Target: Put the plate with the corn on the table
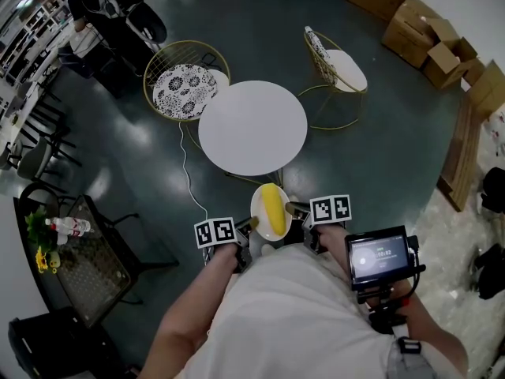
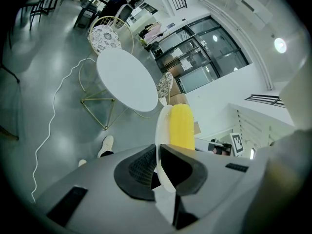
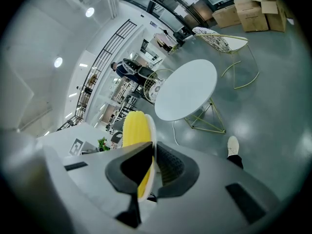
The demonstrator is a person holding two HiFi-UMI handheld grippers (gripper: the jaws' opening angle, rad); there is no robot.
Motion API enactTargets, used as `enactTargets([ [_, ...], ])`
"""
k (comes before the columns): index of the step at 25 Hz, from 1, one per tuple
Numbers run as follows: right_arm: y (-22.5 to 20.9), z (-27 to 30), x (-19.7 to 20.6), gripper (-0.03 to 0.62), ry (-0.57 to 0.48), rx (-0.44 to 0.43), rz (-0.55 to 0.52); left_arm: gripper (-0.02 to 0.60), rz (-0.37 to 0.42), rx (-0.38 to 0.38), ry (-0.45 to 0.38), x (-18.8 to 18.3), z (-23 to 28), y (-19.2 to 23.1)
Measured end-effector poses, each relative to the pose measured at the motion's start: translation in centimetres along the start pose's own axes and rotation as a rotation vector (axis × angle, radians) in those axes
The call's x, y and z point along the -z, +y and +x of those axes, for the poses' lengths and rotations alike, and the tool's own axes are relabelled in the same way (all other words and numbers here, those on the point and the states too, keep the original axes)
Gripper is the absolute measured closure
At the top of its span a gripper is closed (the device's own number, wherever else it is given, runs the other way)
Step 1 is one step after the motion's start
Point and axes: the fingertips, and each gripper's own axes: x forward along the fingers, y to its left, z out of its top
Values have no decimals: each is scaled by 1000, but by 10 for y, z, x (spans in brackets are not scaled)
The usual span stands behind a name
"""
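Observation:
A white plate [image 1: 259, 213] with a yellow corn cob [image 1: 273, 204] on it is held in the air just short of the round white table [image 1: 252, 127]. My left gripper [image 1: 246, 224] is shut on the plate's left rim and my right gripper [image 1: 293, 209] is shut on its right rim. In the left gripper view the plate [image 2: 161, 130] stands edge-on between the jaws, corn [image 2: 181, 127] on its right face, table [image 2: 126, 80] ahead. In the right gripper view the plate [image 3: 151, 135] is pinched too, with the corn [image 3: 133, 128] to its left and the table [image 3: 186, 88] beyond.
Two gold wire chairs [image 1: 184, 85] [image 1: 339, 71] stand behind the table. A white cable [image 1: 186, 164] trails over the dark floor. A dark mesh side table [image 1: 88, 265] with bottles and flowers is at the left. Cardboard boxes [image 1: 426, 30] sit at the back right.

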Motion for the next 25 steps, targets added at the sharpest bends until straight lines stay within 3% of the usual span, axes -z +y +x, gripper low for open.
enactTargets([
  [25,-13,4,-10,571,-23,17,41,551,3,3,43,-13,14,2],
])
